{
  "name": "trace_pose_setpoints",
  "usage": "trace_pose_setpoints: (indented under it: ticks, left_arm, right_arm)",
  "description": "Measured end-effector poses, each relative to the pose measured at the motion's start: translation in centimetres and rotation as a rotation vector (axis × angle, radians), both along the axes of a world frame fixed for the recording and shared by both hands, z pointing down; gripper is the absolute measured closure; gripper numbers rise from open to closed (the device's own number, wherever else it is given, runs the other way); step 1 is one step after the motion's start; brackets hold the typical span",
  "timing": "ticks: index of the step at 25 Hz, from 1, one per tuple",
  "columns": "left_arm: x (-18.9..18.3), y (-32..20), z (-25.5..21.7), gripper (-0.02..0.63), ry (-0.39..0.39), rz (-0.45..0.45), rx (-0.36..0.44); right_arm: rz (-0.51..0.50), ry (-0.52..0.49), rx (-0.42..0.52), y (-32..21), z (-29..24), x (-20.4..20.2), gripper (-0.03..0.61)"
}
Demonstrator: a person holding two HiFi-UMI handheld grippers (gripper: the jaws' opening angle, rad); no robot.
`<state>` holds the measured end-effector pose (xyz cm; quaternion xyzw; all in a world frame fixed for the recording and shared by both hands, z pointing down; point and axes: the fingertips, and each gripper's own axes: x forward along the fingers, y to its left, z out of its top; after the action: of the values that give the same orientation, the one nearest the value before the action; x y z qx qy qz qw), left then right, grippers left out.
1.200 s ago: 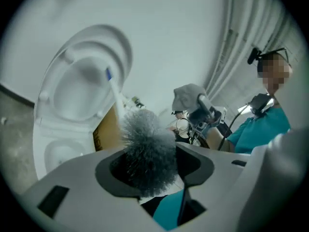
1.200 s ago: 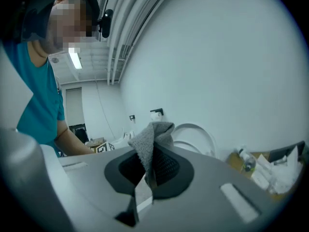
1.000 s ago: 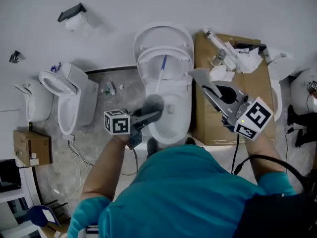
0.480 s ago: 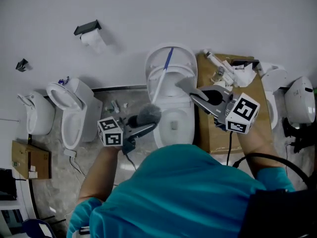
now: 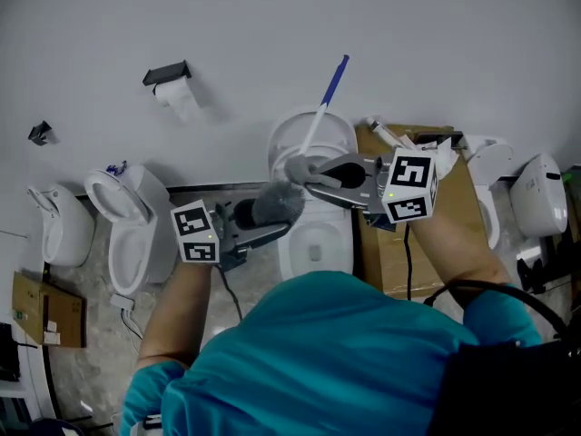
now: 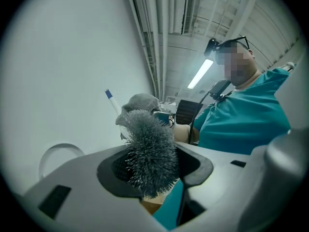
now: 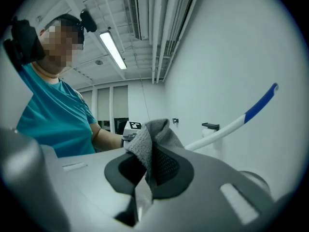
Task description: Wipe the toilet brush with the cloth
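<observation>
Toilet brush (image 5: 277, 203) hangs in the air, its bristle head apparently clamped in the left gripper (image 5: 270, 222), its long axis slanting up toward the wall (image 5: 227, 25). Just right of its shaft, the right gripper (image 5: 314, 178) pinches the grey cloth (image 5: 300, 166), seemingly not yet touching.

Grey mottled floor (image 5: 102, 357) along a white wall, crowded with bathroom fixtures.

A white toilet (image 5: 313, 239) stands in the middle against the wall. A second toilet (image 5: 132, 234) with its seat raised stands to its left, and a smaller white fixture (image 5: 56, 225) sits farther left. A small cardboard box (image 5: 41, 309) rests near the lower left corner. A flat sheet of cardboard (image 5: 374, 257) lies just right of the middle toilet with white parts (image 5: 449, 157) heaped at its far end, and more white ceramic pieces (image 5: 537, 189) stand beyond it.
</observation>
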<state>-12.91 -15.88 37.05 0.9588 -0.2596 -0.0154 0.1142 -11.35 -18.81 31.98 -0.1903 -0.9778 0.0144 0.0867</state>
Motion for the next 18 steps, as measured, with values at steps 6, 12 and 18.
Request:
trace_pose_setpoints:
  ticks: [6, 12, 18]
  left_arm:
    - [0.7, 0.2, -0.5, 0.413, -0.033, 0.0, 0.036]
    - [0.1, -0.7, -0.2, 0.413, -0.014, -0.038, 0.01]
    - [0.2, -0.7, -0.3, 0.413, -0.025, -0.042, 0.033]
  right_arm:
    - [0.076, 0.085, 0.03, -1.2, 1.4, -2.3, 0.574]
    - [0.173, 0.118, 0.26, -1.9, 2.2, -3.5, 0.575]
    - [0.233, 0.111, 0.332, -2.8, 1.5, -3.2, 0.574]
